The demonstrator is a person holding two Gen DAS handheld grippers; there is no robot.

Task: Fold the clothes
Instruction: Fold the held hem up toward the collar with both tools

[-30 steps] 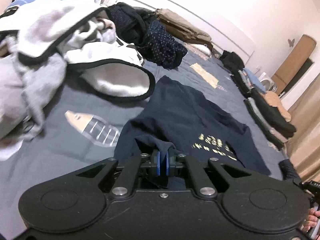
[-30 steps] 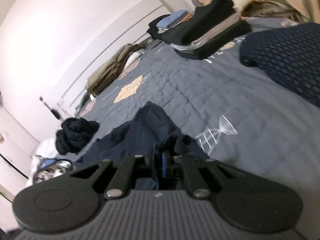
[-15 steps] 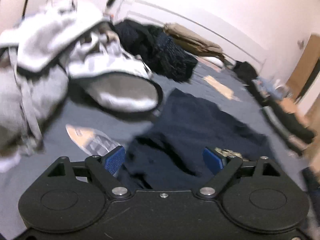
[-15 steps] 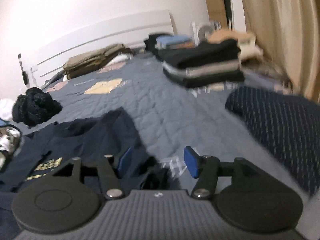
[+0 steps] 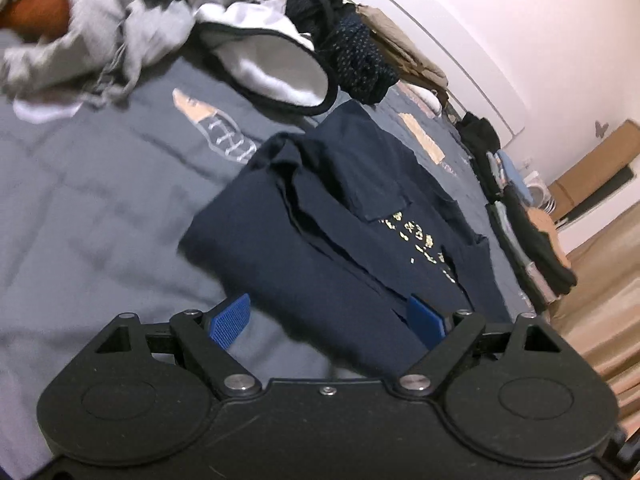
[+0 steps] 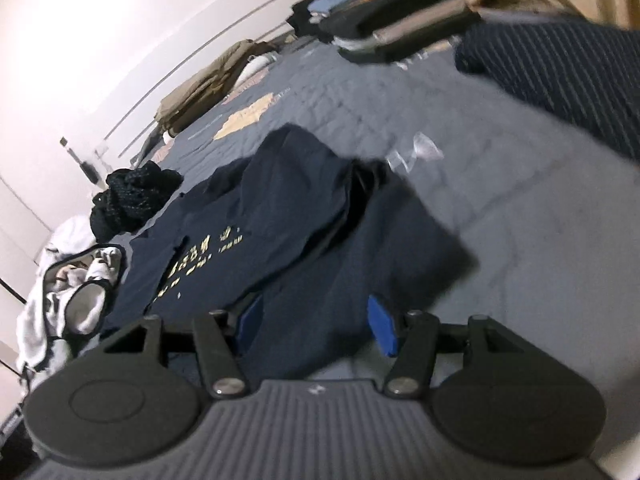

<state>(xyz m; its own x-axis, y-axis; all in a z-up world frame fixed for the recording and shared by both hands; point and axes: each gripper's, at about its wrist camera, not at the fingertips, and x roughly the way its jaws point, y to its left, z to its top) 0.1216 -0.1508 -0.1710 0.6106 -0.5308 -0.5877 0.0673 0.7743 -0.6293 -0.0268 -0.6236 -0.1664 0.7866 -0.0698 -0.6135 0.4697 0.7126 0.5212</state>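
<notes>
Both grippers stand wide open and hold nothing: the left gripper (image 5: 328, 320) and the right gripper (image 6: 316, 326) each hang just above the near hem of the navy T-shirt (image 5: 340, 240), which lies partly folded on the grey quilt (image 5: 100, 208), its sides turned inward over the yellow print (image 5: 420, 240). The cloth looks light, soft and limp, so I judge it will sag and slip unless each gripper pinches all layers at a near corner of the hem. Further away lie a heap of white and grey laundry (image 5: 132, 28), a dark dotted garment (image 5: 360, 64), and a stack of folded clothes (image 6: 404, 20).
</notes>
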